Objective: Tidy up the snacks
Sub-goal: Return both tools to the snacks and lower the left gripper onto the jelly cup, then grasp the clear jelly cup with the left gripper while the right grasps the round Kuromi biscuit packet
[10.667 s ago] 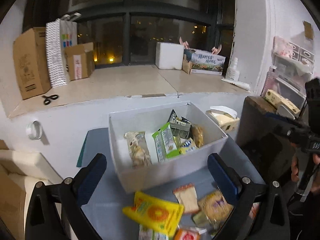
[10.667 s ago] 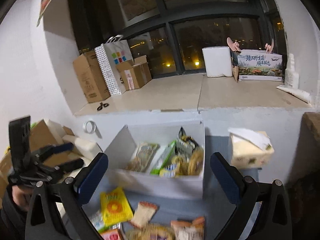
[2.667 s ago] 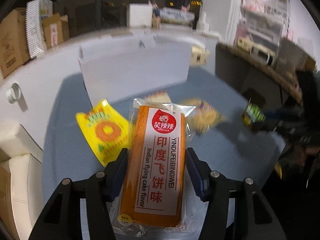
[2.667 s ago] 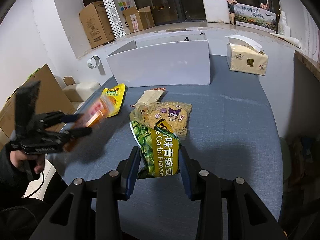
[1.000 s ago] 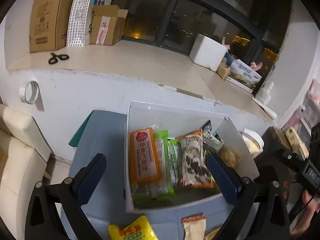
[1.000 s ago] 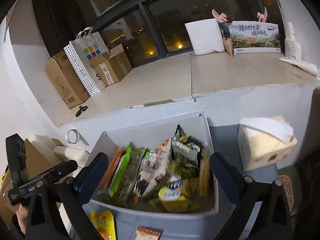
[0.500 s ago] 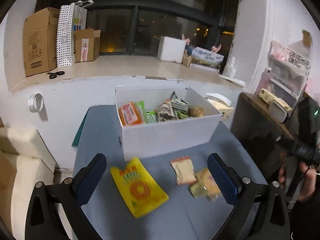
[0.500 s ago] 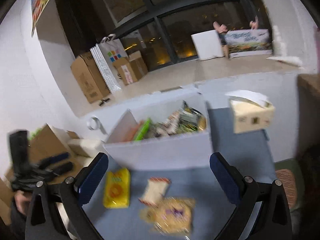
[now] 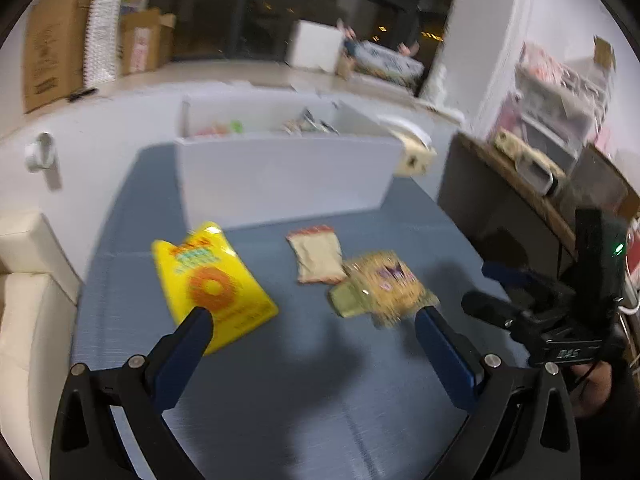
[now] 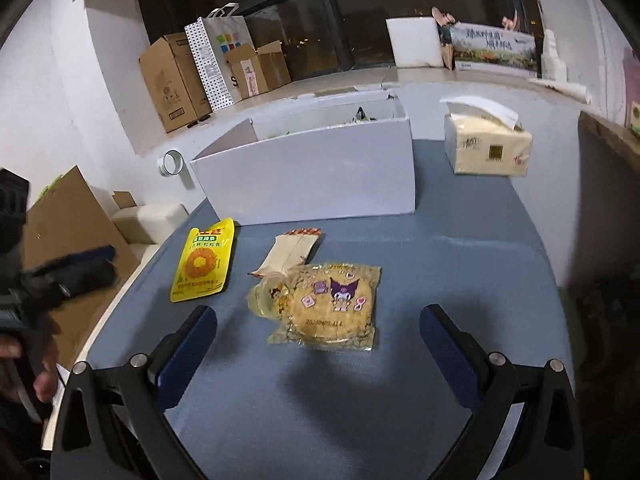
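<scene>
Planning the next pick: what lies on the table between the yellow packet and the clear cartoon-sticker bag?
In the right wrist view, a small beige packet lies between the yellow packet and the clear bag, its near end touching the bag.

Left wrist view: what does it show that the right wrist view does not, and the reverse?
Only the left wrist view shows the shelf of containers on the right wall. Only the right wrist view shows the cartoon print on the clear pack and the whole tissue box. Both show the white box, yellow pack, beige pack and blue table.
</scene>
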`<action>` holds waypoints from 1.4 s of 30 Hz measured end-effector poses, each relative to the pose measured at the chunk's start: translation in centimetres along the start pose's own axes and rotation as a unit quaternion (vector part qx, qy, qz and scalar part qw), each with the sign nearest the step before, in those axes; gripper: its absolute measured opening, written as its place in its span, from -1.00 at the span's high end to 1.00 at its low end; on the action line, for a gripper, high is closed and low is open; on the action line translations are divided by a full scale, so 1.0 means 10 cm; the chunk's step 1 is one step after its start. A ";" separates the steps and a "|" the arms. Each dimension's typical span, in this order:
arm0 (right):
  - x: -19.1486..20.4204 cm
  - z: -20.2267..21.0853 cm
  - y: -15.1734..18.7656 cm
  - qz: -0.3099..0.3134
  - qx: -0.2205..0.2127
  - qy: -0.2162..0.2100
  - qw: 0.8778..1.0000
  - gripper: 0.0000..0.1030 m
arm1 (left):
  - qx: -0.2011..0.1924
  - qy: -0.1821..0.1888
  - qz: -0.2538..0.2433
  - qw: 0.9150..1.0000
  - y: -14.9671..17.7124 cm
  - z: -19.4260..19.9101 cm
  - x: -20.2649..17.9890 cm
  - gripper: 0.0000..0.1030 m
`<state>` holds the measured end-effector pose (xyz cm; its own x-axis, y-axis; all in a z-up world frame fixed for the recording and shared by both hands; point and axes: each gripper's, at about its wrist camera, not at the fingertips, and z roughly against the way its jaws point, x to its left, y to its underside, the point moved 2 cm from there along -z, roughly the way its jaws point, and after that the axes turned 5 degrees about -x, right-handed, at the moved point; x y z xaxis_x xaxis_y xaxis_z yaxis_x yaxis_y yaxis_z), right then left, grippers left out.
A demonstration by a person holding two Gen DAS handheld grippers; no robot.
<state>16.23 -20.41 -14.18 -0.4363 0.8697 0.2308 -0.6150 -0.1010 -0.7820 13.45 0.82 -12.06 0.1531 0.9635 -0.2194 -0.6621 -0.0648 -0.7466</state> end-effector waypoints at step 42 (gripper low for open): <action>-0.09 -0.42 0.01 0.035 0.055 0.056 0.996 -1.00 | -0.050 -0.015 -0.033 0.998 -0.11 0.22 -0.07 0.32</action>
<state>19.27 -19.19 -16.89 -0.4086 0.9064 0.1072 -0.6567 -0.2104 -0.7242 12.42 0.76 -9.68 0.1704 0.9738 -0.1503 -0.5750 -0.0256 -0.8177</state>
